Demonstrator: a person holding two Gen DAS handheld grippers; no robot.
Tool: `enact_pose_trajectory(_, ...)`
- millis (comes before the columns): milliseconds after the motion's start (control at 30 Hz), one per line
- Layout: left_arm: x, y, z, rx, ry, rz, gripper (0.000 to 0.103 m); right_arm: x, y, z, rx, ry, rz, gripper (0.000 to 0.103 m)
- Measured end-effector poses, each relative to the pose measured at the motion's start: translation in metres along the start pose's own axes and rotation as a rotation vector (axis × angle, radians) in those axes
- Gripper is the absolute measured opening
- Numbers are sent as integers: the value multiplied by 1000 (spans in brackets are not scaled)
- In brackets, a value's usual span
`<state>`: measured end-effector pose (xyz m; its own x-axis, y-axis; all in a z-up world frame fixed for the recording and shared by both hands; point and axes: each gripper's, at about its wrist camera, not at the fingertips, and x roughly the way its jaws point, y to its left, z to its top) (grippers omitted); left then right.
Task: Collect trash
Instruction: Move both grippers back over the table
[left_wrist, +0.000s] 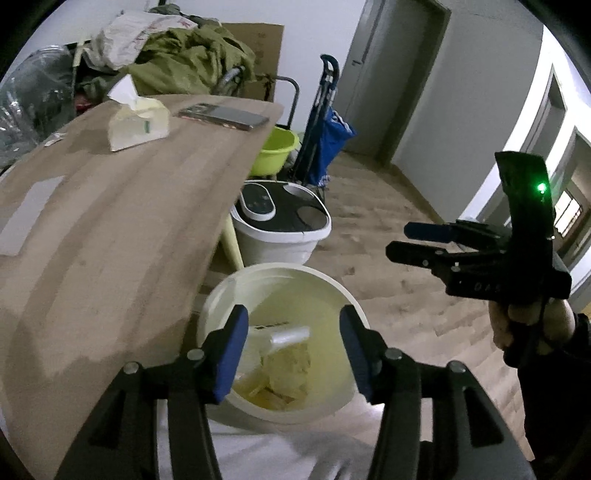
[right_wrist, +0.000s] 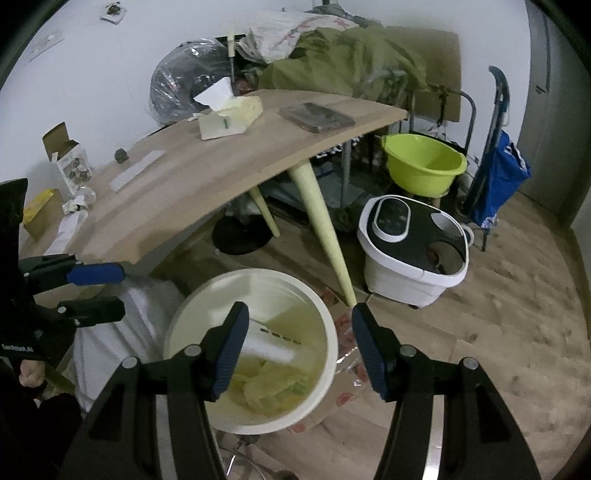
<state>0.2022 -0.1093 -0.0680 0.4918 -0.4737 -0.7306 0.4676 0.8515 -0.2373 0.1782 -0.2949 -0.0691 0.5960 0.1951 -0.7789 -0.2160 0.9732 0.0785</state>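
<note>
Below the half-open, empty jaws of the left gripper (left_wrist: 293, 349) sits the bin (left_wrist: 236, 291) w/ trash (left_wrist: 286, 365) prob. already dropped inside, right gripper (right_wrist: 299, 349) likewise apart & empty—keep jaws over the rim, don't reclose.

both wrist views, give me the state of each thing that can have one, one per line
left gripper: open, nothing between the jaws, above the bin
right gripper: open, empty, above the bin
white bin: uncovered, trash at the bottom
tissue pack: opened, a tissue sticking up
green basin: upright, looks empty
phone: lying flat on the table
small box: flaps open
</note>
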Motion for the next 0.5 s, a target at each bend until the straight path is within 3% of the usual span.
enact_pose_trajectory(500,-48,41,-10,-80,-90,103,52,24,51,36,-116,7,78,56)
